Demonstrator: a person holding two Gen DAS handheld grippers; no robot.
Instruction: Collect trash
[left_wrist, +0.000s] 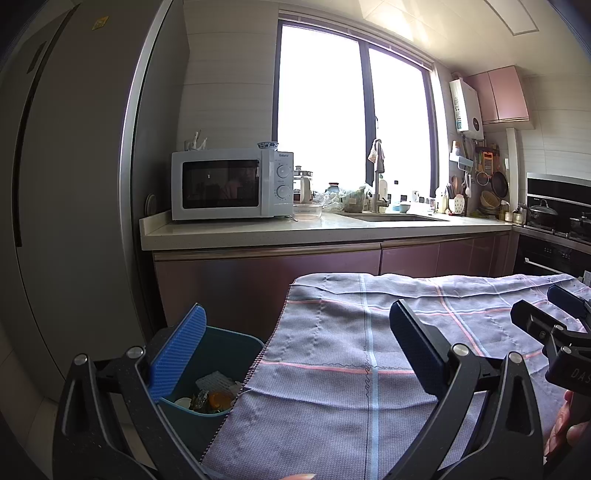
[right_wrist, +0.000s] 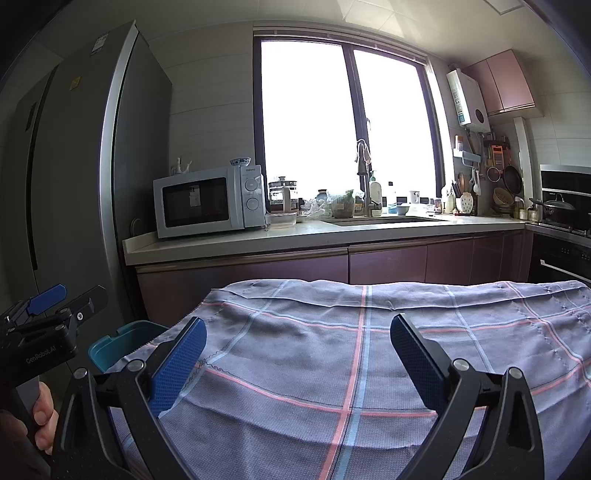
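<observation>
Inside teal bin: mixed trash.

Tablecloth lay bare, free room across it. Teal bin w/ trash hugged its left edge, top open; fridge & counter hemmed beyond.

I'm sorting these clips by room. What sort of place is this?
A home kitchen, most likely: a microwave stands on the counter, a sink with a tall faucet sits below the window, and pans hang by the stove at right.
</observation>
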